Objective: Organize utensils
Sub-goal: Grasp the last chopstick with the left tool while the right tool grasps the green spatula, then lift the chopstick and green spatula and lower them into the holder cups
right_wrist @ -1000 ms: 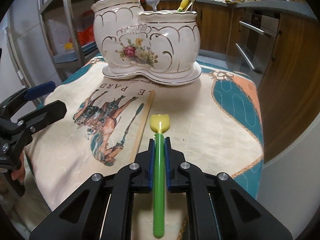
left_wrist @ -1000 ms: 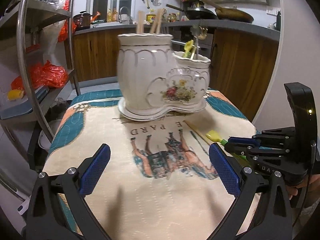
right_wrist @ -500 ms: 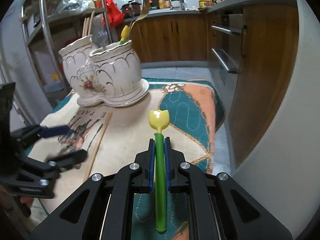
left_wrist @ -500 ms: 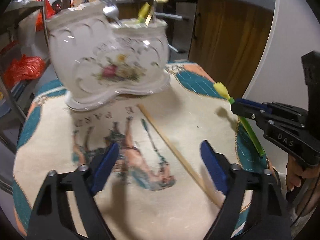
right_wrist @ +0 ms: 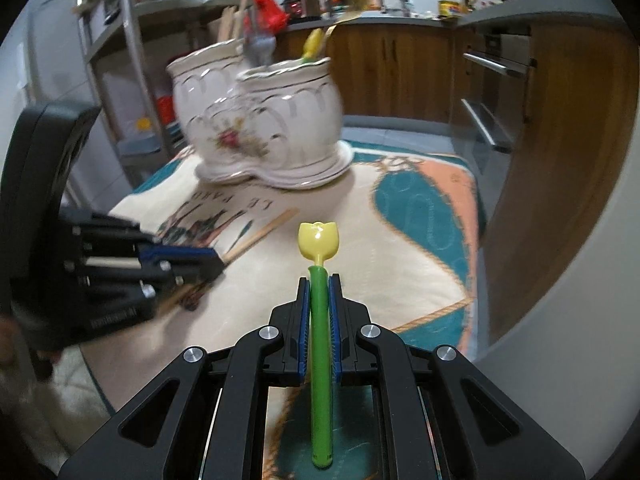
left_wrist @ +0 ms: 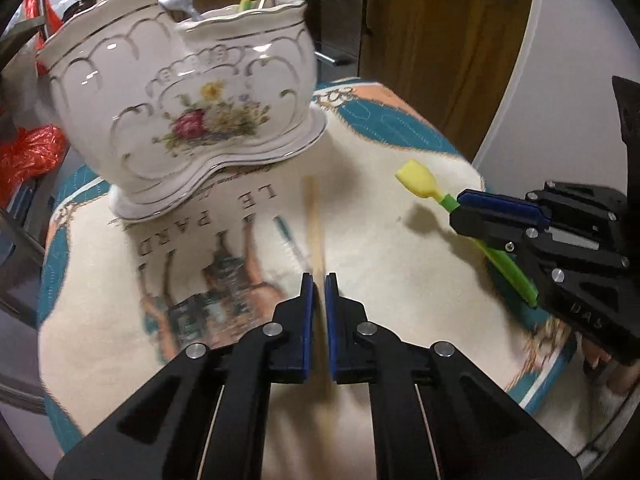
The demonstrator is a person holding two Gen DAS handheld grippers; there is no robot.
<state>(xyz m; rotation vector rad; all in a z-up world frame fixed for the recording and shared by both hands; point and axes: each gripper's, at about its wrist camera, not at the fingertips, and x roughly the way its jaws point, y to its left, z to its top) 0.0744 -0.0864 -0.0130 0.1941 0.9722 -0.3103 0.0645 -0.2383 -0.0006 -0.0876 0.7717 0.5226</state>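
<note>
A white ceramic two-part utensil holder (left_wrist: 188, 108) with a flower print stands on the patterned cloth (left_wrist: 392, 264); it also shows in the right wrist view (right_wrist: 264, 120). It holds a fork (left_wrist: 178, 0), chopsticks and a yellow-tipped utensil. My left gripper (left_wrist: 319, 280) is shut on a wooden chopstick (left_wrist: 314, 224) that lies on the cloth. My right gripper (right_wrist: 319, 280) is shut on a green-handled utensil with a yellow tulip head (right_wrist: 319, 240), held above the cloth at the right; the same utensil shows in the left wrist view (left_wrist: 420, 184).
A metal shelf rack (right_wrist: 132, 52) with red bags stands at the left. Wooden kitchen cabinets (right_wrist: 560, 160) and an oven front stand close to the table's right side. The cloth's edge drops off at the right.
My left gripper has swung over the chopstick and closed on it; its jaws were wide open before. My right gripper lifted the tulip utensil off the cloth and moved it right.
</note>
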